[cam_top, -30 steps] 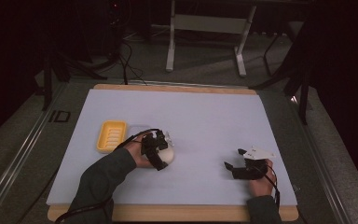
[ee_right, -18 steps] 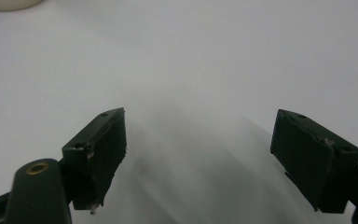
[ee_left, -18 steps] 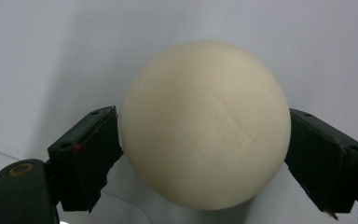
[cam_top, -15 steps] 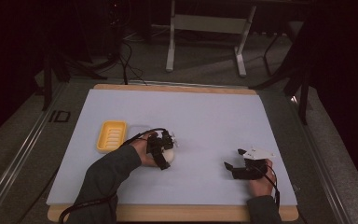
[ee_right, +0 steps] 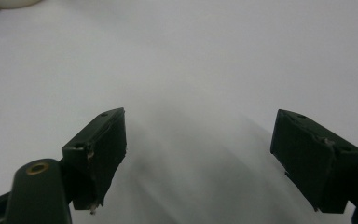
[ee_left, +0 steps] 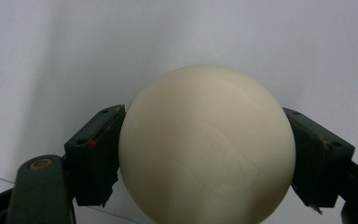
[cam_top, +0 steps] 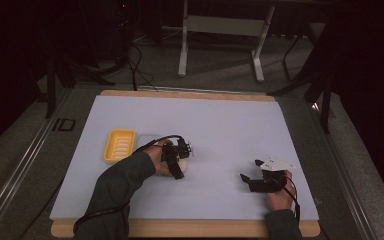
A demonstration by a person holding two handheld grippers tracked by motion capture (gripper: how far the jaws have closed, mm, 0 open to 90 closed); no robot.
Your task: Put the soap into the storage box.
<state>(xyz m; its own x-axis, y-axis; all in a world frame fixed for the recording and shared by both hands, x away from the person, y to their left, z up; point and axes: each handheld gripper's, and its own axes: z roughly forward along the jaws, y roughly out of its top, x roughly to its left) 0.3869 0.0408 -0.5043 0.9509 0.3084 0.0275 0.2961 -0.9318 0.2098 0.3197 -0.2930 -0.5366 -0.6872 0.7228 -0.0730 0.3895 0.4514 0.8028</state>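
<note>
The left gripper [cam_top: 179,161] stays clamped on the cream ball [ee_left: 207,144], now carried toward three o'clock, farther from the yellow tray [cam_top: 119,145]. The right gripper [ee_right: 200,154] has not moved, jaws apart over the white mat [cam_top: 230,125].

One camera overhead, one riding on each gripper

The high view looks forward and down from the person's side, taking in the whole white surface [cam_top: 230,130] and the floor beyond. The left gripper view sits very close behind its fingers [ee_left: 95,154], facing a cream ball [ee_left: 207,144] pressed between them. The right gripper view looks low along its spread fingers [ee_right: 98,149] across bare surface; the ball shows at its top-left edge [ee_right: 9,3], shared with both other views.
</note>
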